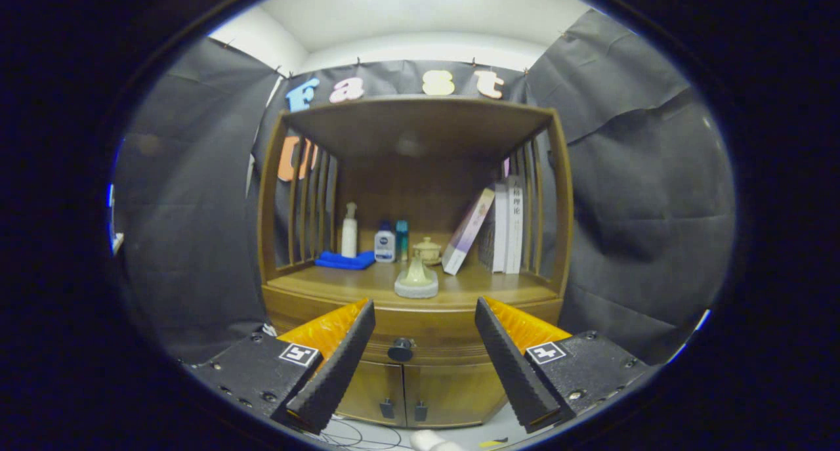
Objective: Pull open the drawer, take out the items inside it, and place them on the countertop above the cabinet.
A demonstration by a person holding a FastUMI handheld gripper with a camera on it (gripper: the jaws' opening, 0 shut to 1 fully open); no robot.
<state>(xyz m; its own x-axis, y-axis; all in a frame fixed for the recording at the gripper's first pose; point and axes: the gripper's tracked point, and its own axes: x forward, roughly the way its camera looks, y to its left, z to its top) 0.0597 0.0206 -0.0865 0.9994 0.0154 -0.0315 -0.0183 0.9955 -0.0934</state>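
Facing the wooden cabinet [413,241], the gripper [425,310] has its fingers wide open and holds nothing. The drawer [420,336] is closed, its dark knob [400,350] seen between the fingers, a little beyond them. Below it are two small doors [403,392]. On the countertop [472,290], near the front edge in the middle, stands a pale cone-shaped item on a round base [416,280]. At the back left corner lies a blue cloth [344,260] with a white pump bottle [350,231] behind it. In the back middle are a white bottle [384,244], a teal bottle [401,239] and a small lidded cup [428,249]. Books [502,224] lean at the back right.
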